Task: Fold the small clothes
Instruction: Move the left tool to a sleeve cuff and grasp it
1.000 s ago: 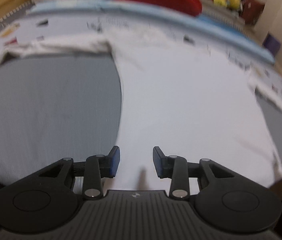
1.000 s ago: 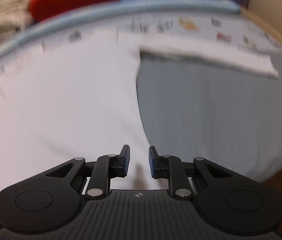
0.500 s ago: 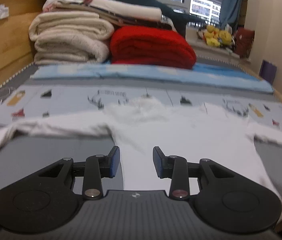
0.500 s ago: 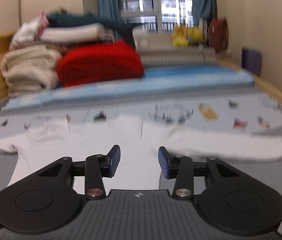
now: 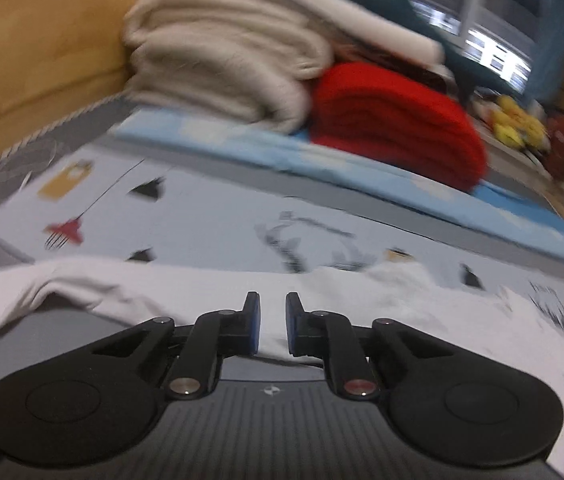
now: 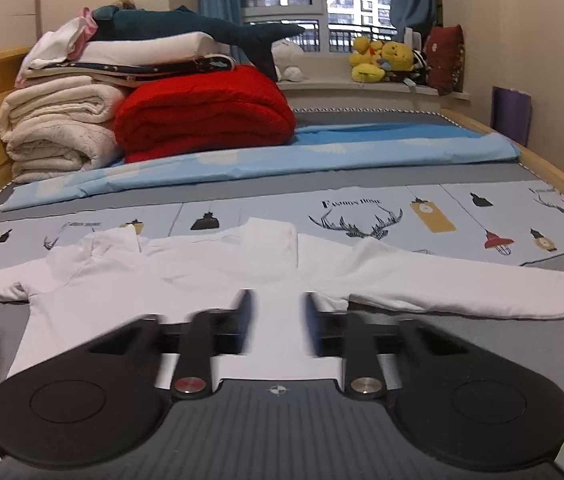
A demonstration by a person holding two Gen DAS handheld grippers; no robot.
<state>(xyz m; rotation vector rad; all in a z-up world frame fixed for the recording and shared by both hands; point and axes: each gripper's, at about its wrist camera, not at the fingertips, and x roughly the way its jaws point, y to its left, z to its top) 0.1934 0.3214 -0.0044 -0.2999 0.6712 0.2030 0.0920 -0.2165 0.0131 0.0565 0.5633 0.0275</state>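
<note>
Both cameras have lifted from the white shirt (image 6: 185, 280); left gripper (image 5: 273, 326) narrow, right gripper (image 6: 277, 320) wide, both empty, folding unstarted.

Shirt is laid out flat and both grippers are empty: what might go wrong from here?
The left gripper is blurred and tilted, jaws narrowly apart, over the left sleeve: it may miss the cuff. The white shirt is bunched near its collar, so a fold may trap wrinkles. The right gripper may snag the bed cover.
</note>
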